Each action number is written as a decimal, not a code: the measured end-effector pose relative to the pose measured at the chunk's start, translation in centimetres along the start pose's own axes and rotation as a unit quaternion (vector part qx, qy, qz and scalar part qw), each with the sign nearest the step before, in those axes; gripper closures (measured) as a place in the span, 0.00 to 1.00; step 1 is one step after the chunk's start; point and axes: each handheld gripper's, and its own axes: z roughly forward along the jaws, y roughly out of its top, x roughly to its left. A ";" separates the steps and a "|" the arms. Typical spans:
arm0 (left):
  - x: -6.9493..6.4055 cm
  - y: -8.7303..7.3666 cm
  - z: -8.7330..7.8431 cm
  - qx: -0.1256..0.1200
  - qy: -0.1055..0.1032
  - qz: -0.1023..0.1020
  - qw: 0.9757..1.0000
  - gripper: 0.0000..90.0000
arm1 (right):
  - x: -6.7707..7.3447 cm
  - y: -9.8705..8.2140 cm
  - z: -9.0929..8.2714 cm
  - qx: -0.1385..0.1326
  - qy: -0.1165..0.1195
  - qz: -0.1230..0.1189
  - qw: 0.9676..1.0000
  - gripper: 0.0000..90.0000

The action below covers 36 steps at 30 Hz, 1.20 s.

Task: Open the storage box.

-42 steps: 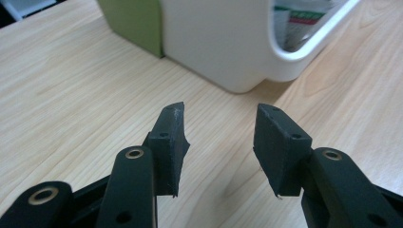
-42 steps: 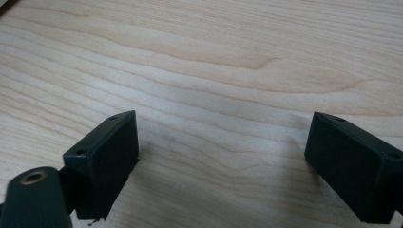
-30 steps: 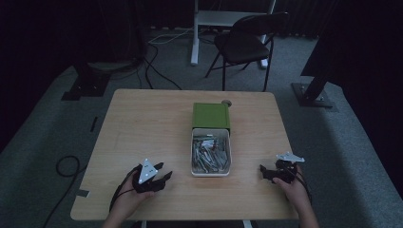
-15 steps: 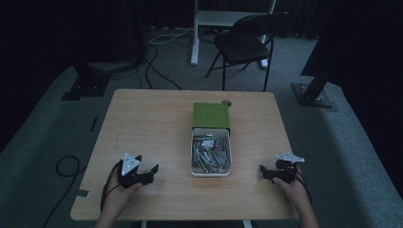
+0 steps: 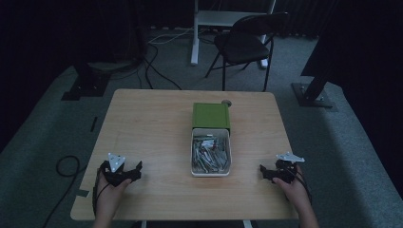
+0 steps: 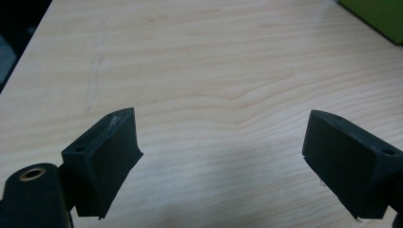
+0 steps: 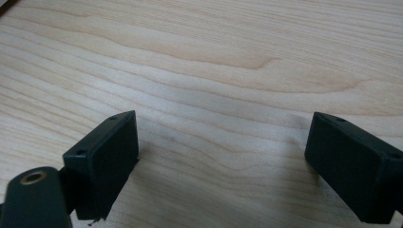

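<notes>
**A:** On the wooden surface, what is lying where; start with the big things.

**B:** Across the middle of it the green box is sitting toward the far edge; touching its near side, the white tray is lying with its long axis running from far to near, heaped with small metal pieces too fine to name; the tray is resting between the two hands.

**A:** And the left gripper?

**B:** It is sitting near the near-left corner, pointing right toward the tray; its jaws have just been opening and are now standing wide with nothing between them; in the left gripper view a corner of the green box is showing far up at the right, so the tray is lying ahead and to that side.

**A:** The right gripper?

**B:** It is resting near the near-right edge, pointing left at the tray; its jaws are also spread wide over bare wood, holding nothing.

**A:** Which is standing closer?

**B:** I am judging the right one nearer; either would be reaching inward across the tray's long side.
</notes>
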 end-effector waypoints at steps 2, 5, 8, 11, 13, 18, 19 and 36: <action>0.4 -0.3 0.0 0.005 0.007 -0.007 1.000 0.12 | 0.0 0.0 0.0 0.000 0.000 0.000 1.000 0.12; 0.7 -0.4 0.0 0.007 0.009 -0.006 1.000 0.12 | 0.0 0.0 0.0 0.000 0.000 0.000 1.000 0.12; 0.9 -0.7 0.0 0.024 0.015 0.015 0.999 0.12 | 0.0 0.0 0.0 0.000 0.000 0.000 1.000 0.12; 1.0 -0.9 0.1 0.036 0.011 0.003 0.999 0.12 | 0.0 0.0 0.0 0.000 0.000 0.000 1.000 0.12; 1.0 -0.9 0.3 0.038 0.011 -0.003 0.999 0.12 | 0.0 0.0 0.0 0.000 0.000 0.000 1.000 0.12; 1.0 -1.2 0.6 0.046 0.008 -0.004 0.999 0.12 | 0.0 0.0 0.0 0.000 0.000 0.000 1.000 0.12; 1.0 -1.2 0.6 0.046 0.008 -0.004 0.999 0.12 | 0.0 0.0 0.0 0.000 0.000 0.000 1.000 0.12; 1.2 -1.5 1.1 0.101 0.023 -0.035 0.994 0.11 | 0.0 0.0 0.0 0.000 0.000 0.000 1.000 0.12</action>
